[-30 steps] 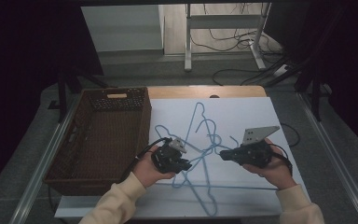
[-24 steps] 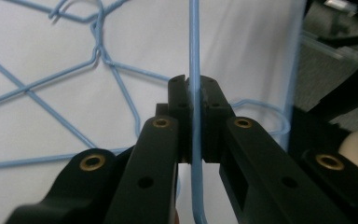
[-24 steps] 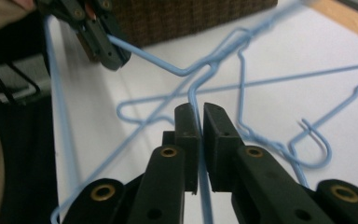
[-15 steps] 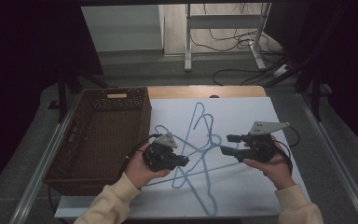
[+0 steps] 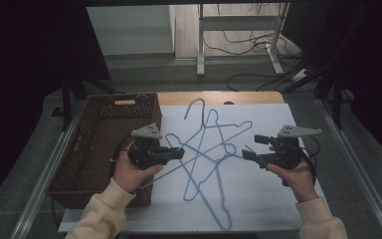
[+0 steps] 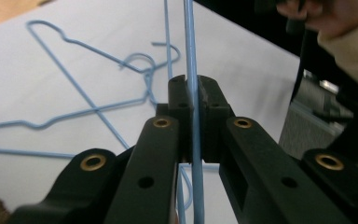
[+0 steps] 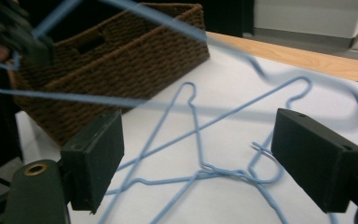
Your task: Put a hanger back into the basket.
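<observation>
dark room, grey floor (image 5: pixel 144 74), metal stand (image 5: pixel 238 30), loose cables (image 5: pixel 258 50) behind table

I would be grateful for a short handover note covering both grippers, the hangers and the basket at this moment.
Left gripper: shut on the wire of one blue hanger, lifted off the sheet.
Right gripper: jaws have just been opening, nothing pressed between the pads; the lifted hanger's wire passes in front of them.
Other blue hangers lie crossed on the white sheet.
Wicker basket sits at the left; I see no hanger in it.
Left to do, probably: carry the held hanger to the basket, then the rest.
</observation>
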A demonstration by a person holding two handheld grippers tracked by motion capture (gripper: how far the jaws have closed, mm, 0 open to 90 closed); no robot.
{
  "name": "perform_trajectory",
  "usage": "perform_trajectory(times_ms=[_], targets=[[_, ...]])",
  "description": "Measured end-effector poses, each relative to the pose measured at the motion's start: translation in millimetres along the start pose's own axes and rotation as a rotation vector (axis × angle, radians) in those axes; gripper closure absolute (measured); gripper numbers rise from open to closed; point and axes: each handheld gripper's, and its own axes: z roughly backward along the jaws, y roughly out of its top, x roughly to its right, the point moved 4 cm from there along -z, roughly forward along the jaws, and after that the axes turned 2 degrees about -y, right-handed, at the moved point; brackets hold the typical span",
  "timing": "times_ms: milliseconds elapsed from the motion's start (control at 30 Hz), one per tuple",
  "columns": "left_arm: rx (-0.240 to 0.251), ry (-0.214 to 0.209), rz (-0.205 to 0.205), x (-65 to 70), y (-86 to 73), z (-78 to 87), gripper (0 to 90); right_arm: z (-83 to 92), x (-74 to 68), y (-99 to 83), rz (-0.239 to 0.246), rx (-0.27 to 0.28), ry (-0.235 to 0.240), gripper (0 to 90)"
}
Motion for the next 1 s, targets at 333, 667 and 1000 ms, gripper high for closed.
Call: perform_trajectory(times_ms=[333, 667, 1000], targets=[[0.059, 0.048, 0.033, -12.9, 4.3, 24.6, 86.0, -15.1, 3.7, -16.6, -0.012, -0.125, -0.092, 5.6], [0.114, 0.128, 0.047, -28.4, 3.6, 63.3, 85.9, -21.0, 7.4, -28.4, -0.021, -0.189, -0.113, 5.9], [0.156, 0.195, 0.094, -58.5, -25.1, 105.2, 86.0, -26.6, 6.2, -36.9, 0.009, -0.246, -0.084, 6.2]])
